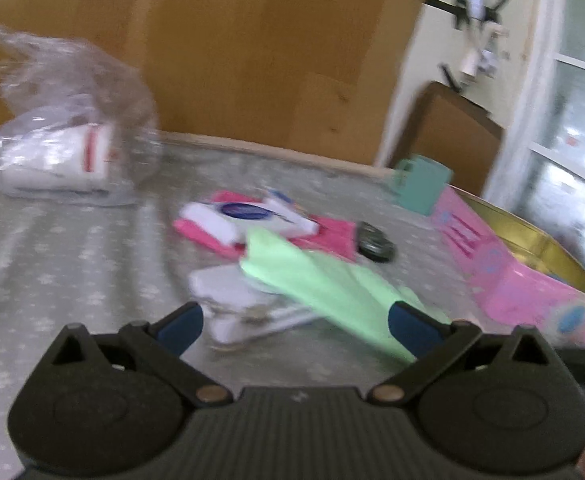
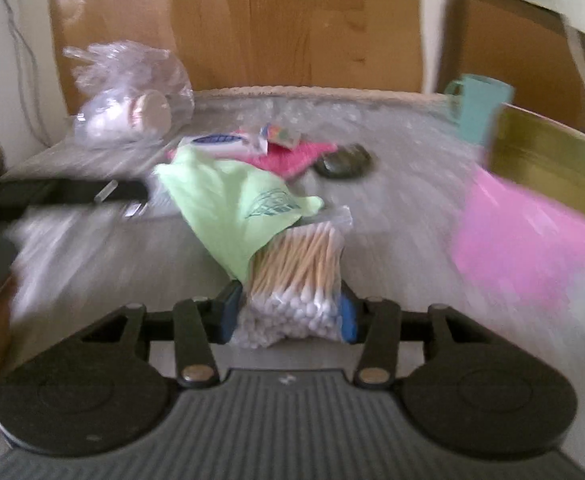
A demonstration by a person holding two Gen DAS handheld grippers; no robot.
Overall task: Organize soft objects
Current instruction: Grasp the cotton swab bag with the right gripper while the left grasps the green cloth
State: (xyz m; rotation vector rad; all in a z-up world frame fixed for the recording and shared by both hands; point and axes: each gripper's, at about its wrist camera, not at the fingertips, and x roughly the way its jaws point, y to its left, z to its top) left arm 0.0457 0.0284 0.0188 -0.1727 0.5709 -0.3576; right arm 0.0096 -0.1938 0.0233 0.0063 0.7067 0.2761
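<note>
A clear bag of cotton swabs [image 2: 292, 280] lies on the grey patterned cover, and my right gripper [image 2: 290, 314] is shut on its near end, one blue pad pressing on each side. A light green cloth [image 2: 232, 208] is draped over the bag's far end. In the left wrist view the green cloth [image 1: 316, 284] lies across the whitish bag [image 1: 228, 300]. My left gripper [image 1: 294, 328] stands wide open just before them, its right fingertip against the cloth's edge and nothing between the pads.
Behind lie a pink cloth [image 1: 332, 236] with a white pack with a blue label [image 1: 248, 216], a dark round object [image 1: 374, 242], and a clear plastic bag holding a white roll [image 1: 60, 148]. A teal cup [image 1: 420, 184] and an open pink tin [image 1: 532, 280] stand right.
</note>
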